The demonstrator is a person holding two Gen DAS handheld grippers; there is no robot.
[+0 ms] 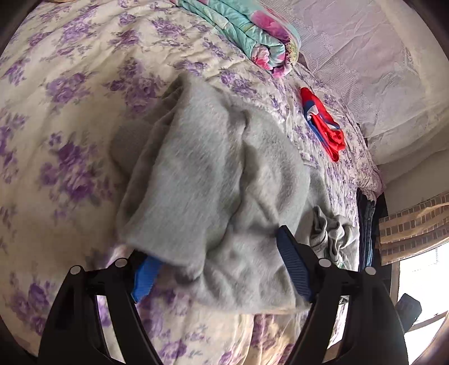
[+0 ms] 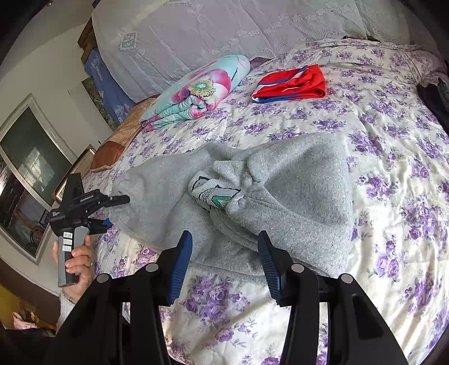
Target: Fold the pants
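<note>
Grey fleece pants (image 1: pixel 213 179) lie crumpled on the purple-flowered bedcover (image 1: pixel 70 84). Their bunched waistband (image 2: pixel 221 191) shows a white and green label. My left gripper (image 1: pixel 216 244) stands wide open, and a fold of the grey cloth drapes loosely between its blue pads (image 1: pixel 291 261) and hides the left tip. From the right wrist view the left gripper (image 2: pixel 112 212) straddles the pants' left edge. My right gripper (image 2: pixel 224 234) is open at the near hem of the pants (image 2: pixel 294 182); its pads (image 2: pixel 182 264) are not pressing the cloth.
A folded red and blue garment (image 2: pixel 291 81) and a folded floral quilt (image 2: pixel 196 89) lie further up the bed. White lace cloth (image 2: pixel 210 25) covers the bed's head. A person's hand (image 2: pixel 81 258) holds the left gripper's handle. Dark clothes (image 1: pixel 367 224) hang at the bed's edge.
</note>
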